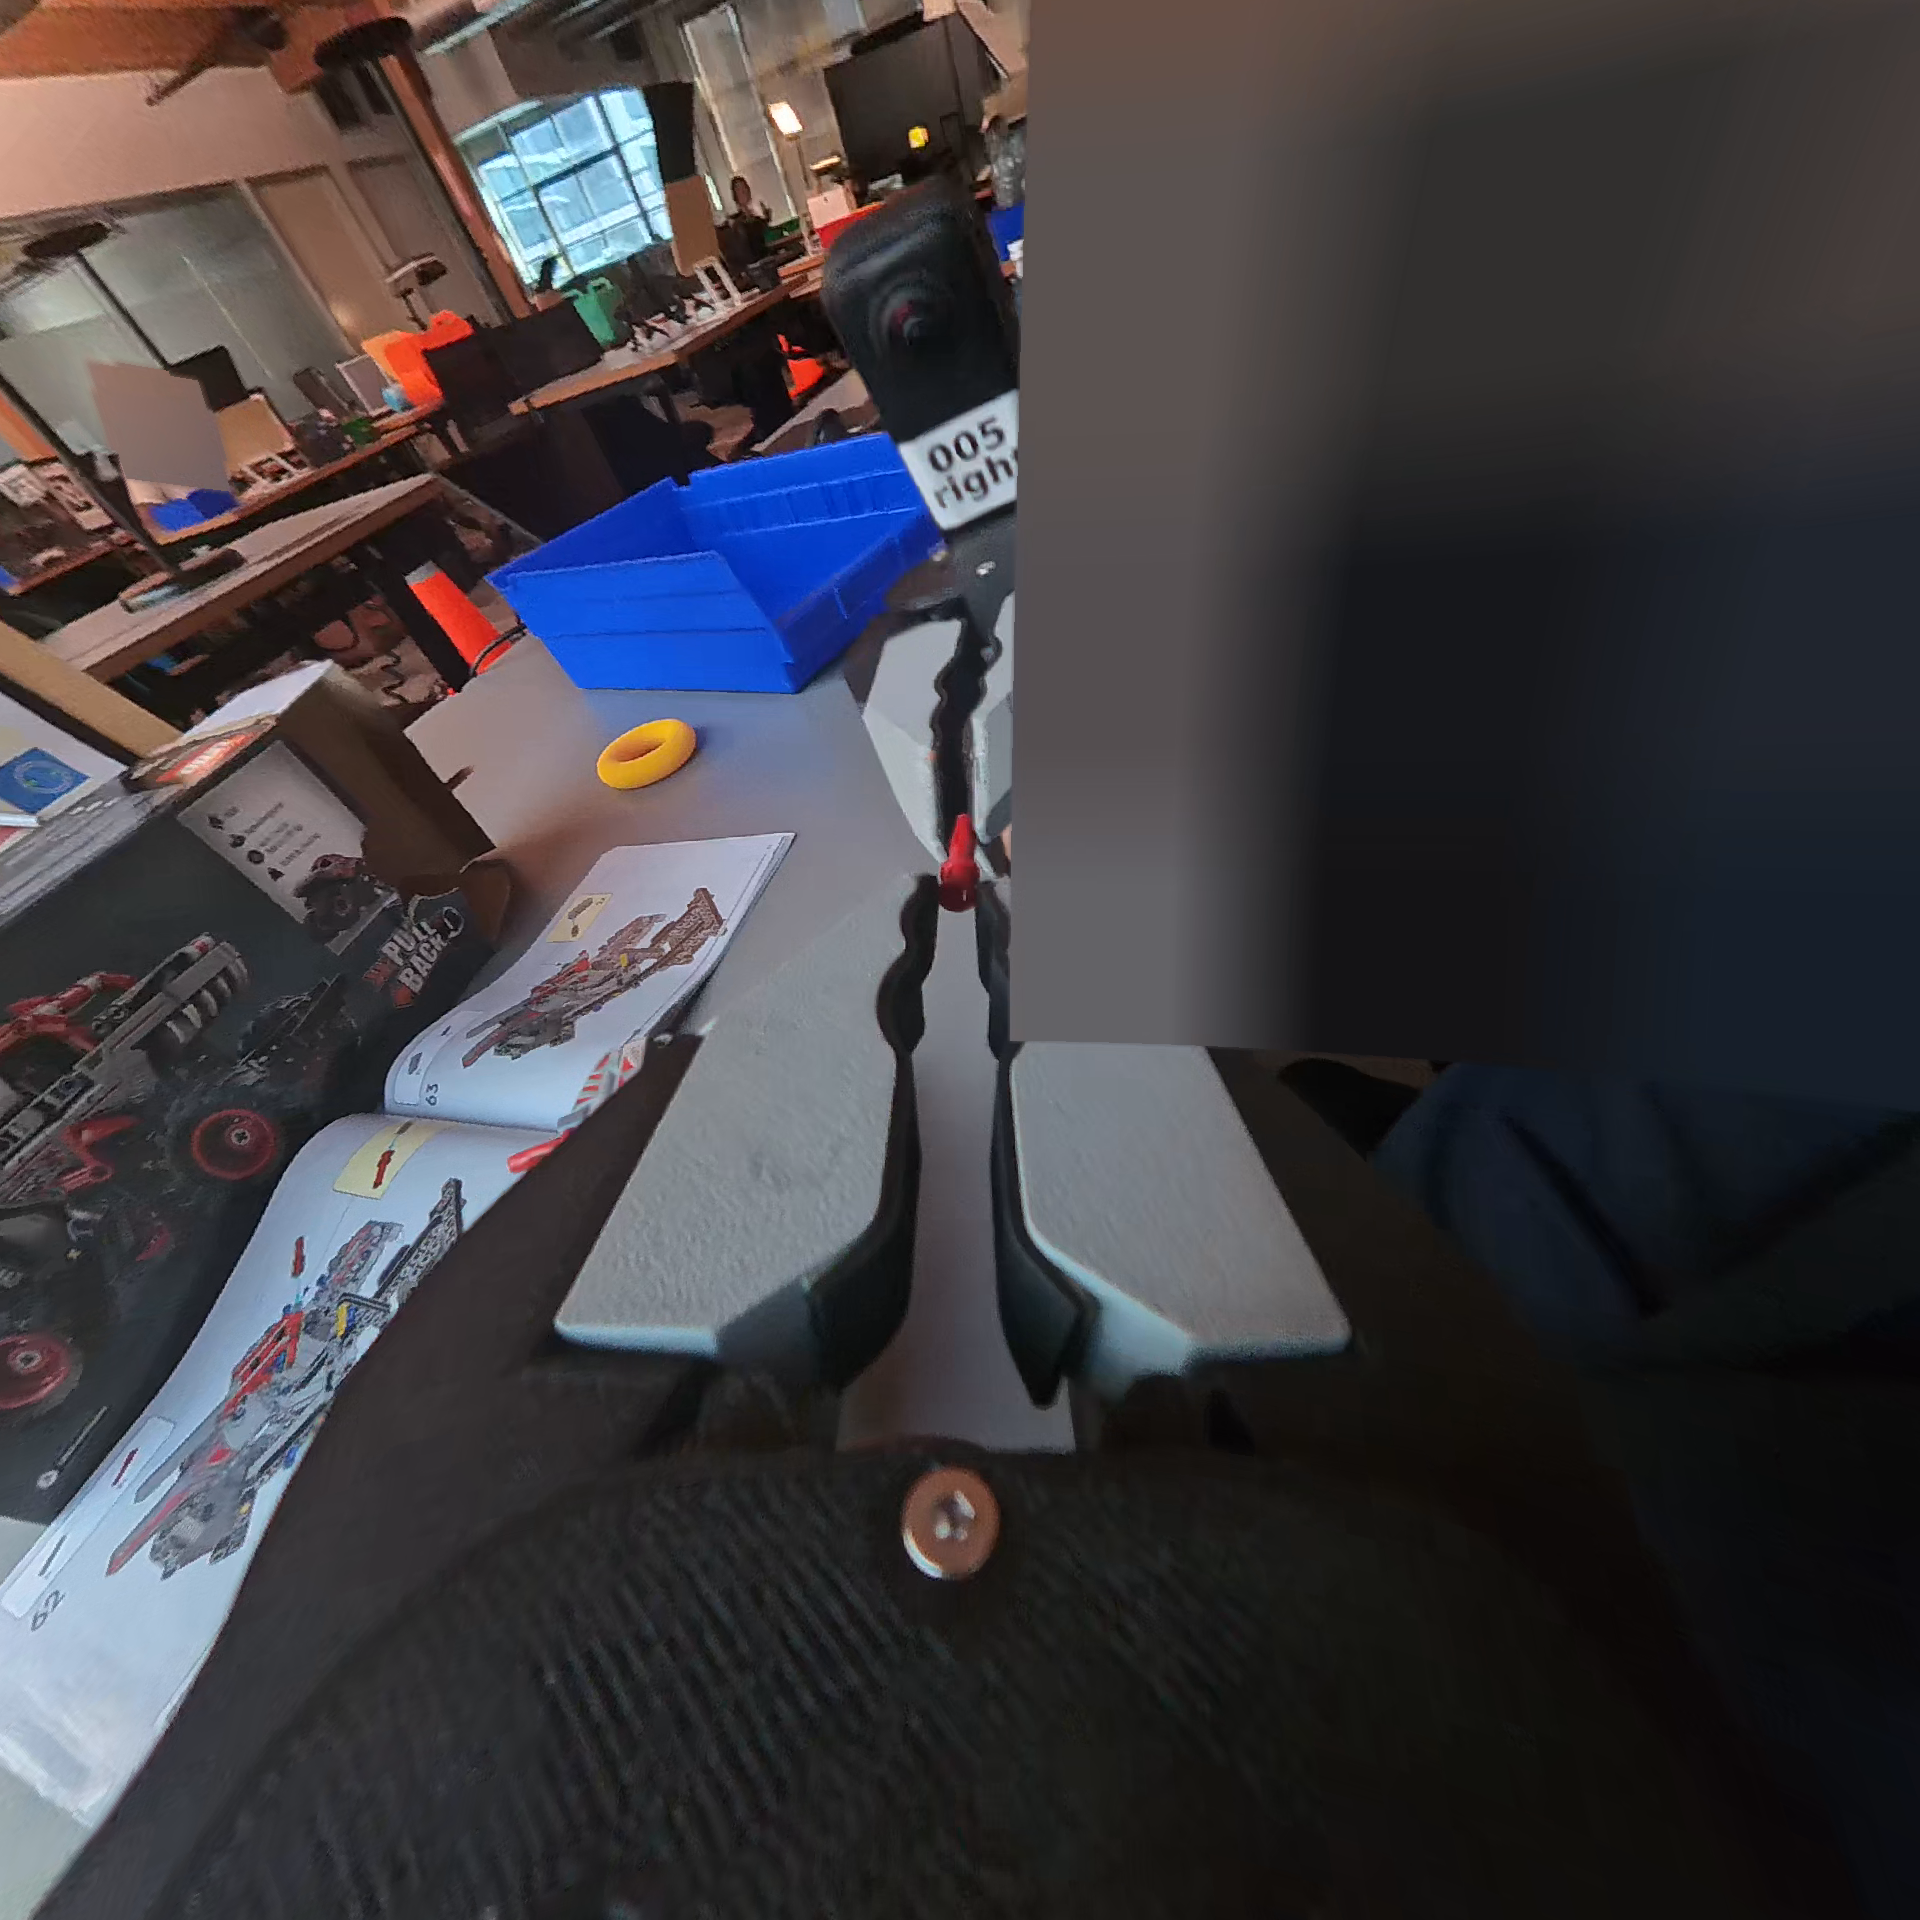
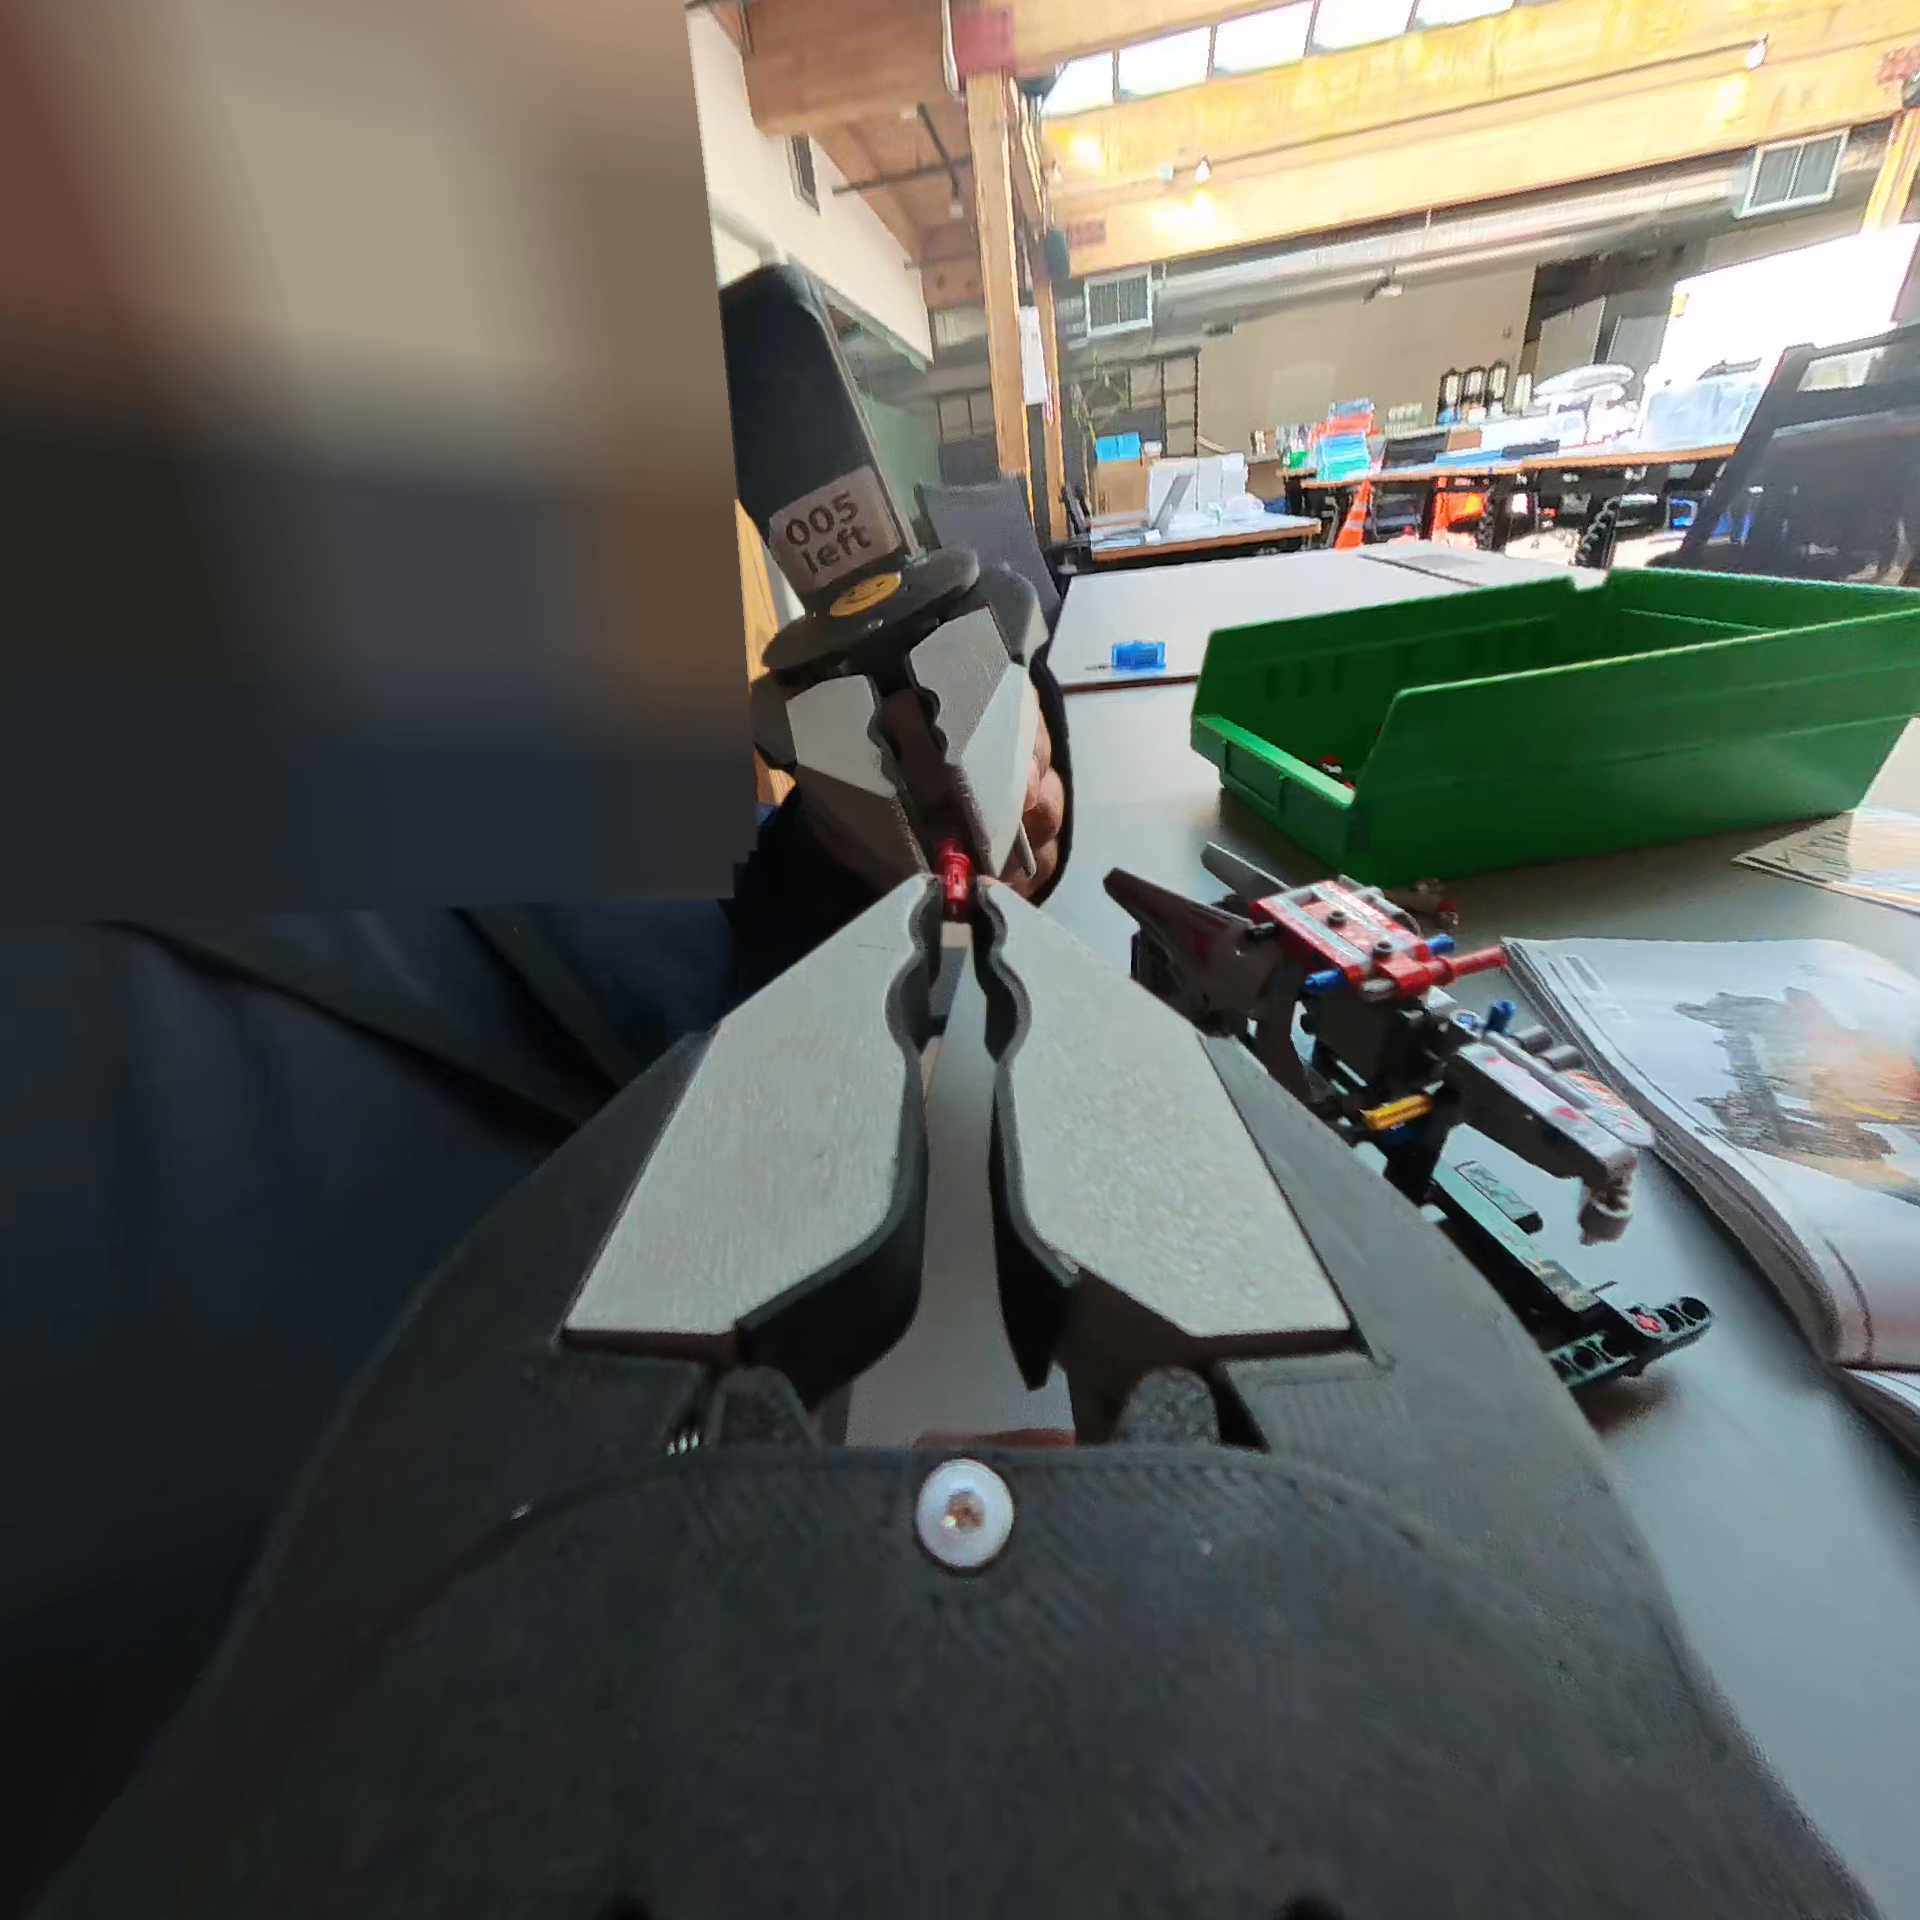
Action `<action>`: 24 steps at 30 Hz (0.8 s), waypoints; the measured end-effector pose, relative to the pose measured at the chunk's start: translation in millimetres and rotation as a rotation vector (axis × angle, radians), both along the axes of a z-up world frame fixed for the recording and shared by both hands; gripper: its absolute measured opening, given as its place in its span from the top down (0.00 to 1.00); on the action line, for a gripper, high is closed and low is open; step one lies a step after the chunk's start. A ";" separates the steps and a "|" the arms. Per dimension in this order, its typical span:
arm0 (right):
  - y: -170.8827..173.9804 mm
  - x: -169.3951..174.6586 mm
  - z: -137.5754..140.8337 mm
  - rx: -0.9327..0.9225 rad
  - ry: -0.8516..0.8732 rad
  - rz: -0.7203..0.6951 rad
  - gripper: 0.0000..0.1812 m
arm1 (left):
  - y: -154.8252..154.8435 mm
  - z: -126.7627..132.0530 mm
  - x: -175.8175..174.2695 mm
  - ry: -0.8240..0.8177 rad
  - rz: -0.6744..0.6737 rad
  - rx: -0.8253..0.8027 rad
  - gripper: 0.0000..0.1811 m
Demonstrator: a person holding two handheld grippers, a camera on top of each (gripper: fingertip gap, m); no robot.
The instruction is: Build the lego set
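A small red Lego pin is held in the air between my two grippers, which meet tip to tip. My left gripper is shut on its near end in the left wrist view, with the right gripper closed on the far end. In the right wrist view my right gripper pinches the same pin and the left gripper faces it. The partly built grey, black and red Lego vehicle lies on the table to the right, apart from both grippers.
An open instruction booklet and the set's box lie to the left, with a yellow ring and a blue bin beyond. A green bin and the booklet are to the right. A person's dark sleeve is close behind.
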State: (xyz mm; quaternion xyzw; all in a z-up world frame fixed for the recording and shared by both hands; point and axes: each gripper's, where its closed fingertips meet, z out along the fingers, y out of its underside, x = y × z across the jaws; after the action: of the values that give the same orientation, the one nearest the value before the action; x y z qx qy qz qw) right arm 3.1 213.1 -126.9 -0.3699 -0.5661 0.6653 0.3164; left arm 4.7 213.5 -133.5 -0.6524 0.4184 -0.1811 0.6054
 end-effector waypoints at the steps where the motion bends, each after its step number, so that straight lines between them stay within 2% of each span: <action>1: -0.3 -0.3 -2.2 0.033 -0.019 -0.009 0.95 | -2.0 -1.9 0.6 0.002 -0.024 0.009 0.98; 5: -5.1 -3.9 -12.7 0.155 -0.103 -0.036 0.94 | -2.8 -9.2 -2.2 0.019 -0.033 0.023 0.98; 8: -9.1 -6.7 -14.6 0.208 -0.110 -0.053 0.99 | -3.9 -11.2 -1.5 0.066 -0.028 0.062 0.98; 14: -11.5 -10.1 -20.7 0.221 -0.154 -0.039 0.99 | -5.0 -16.3 -2.4 0.167 -0.017 0.148 0.98; 20: -9.9 -14.2 -19.6 0.224 -0.132 -0.048 0.99 | -3.8 -15.1 -7.7 0.148 -0.002 0.111 0.97; 22: -7.8 -13.3 -17.9 0.163 -0.129 -0.025 0.99 | -4.0 -16.1 -19.1 0.203 0.027 0.093 0.88; 24: -7.1 -8.9 -13.2 0.094 -0.114 0.012 0.99 | -2.4 -15.2 -47.3 0.283 0.101 0.087 0.85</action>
State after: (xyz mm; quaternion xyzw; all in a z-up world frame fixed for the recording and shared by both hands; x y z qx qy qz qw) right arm -5.7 206.0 -140.0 -0.3884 -0.6161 0.6176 0.2967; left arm -42.6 211.1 -148.8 -0.6650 0.4734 -0.0385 0.5764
